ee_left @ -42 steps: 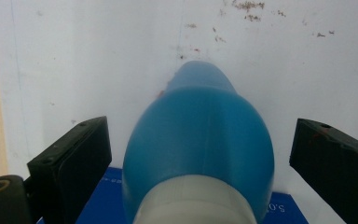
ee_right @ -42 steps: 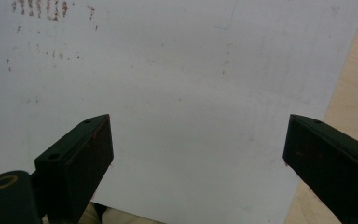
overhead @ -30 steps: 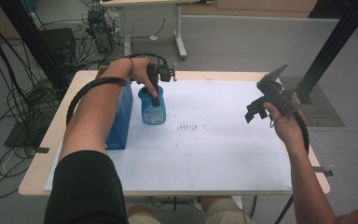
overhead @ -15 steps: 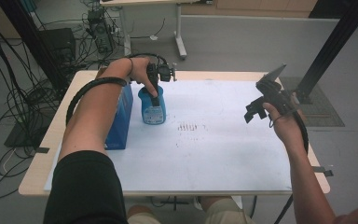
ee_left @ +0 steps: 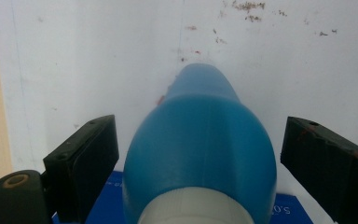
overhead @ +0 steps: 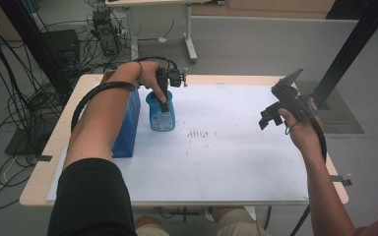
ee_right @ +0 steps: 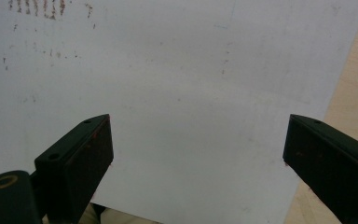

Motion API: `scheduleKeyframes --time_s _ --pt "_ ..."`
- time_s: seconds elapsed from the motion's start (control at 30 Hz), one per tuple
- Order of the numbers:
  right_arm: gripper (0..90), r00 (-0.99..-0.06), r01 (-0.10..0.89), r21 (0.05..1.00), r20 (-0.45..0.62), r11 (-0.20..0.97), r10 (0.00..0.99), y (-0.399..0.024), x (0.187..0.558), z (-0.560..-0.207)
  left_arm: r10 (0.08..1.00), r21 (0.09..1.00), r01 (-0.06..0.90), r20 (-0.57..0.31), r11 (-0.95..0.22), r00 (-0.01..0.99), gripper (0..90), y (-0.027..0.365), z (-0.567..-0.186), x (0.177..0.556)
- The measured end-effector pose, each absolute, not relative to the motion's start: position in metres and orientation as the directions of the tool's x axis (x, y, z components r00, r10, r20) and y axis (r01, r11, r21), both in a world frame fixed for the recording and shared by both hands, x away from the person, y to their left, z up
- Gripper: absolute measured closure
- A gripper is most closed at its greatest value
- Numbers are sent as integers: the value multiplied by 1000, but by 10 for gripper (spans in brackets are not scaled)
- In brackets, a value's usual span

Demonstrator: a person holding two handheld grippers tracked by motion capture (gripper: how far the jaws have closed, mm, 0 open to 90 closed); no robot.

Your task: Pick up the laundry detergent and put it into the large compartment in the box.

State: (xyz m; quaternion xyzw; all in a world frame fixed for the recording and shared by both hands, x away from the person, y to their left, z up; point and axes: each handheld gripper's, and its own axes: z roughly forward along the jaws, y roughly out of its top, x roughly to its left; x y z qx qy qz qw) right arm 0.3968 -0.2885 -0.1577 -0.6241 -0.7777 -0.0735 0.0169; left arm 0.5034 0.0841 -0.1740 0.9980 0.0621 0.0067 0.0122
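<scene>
Your left gripper (overhead: 165, 101) hangs over the far left part of the surface (overhead: 236, 162), pointing down at the blue bottle (overhead: 160, 114) that stands upright directly beneath it. In the left gripper view the bottle's rounded blue shoulder (ee_left: 200, 149) sits between your 2 jaws, with a sliver of white sheet showing on each side, so the pads are not pressing on it; the jaws have just been closing in around it, and the gripper is released for now. Just to the left of that gripper, under your left forearm, a blue box (overhead: 128, 125) rests beside the bottle; whether the 2 touch, I cannot tell. To the right of the left gripper, a patch of small dark marks (overhead: 199, 133) stains the white sheet. Well apart from the bottle, your right gripper (overhead: 270, 118) is held above the right side of the surface. In the right gripper view its 2 jaws stand wide with nothing between them, released, over bare white sheet near the wooden edge (ee_right: 354, 70).
</scene>
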Motion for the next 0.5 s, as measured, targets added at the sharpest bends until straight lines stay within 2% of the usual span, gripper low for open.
scheduleKeyframes --time_s 0.5 --pt "82 -221 974 88 123 211 968 -288 398 -159 106 -4 106 22 -994 994 171 84 -175 502"
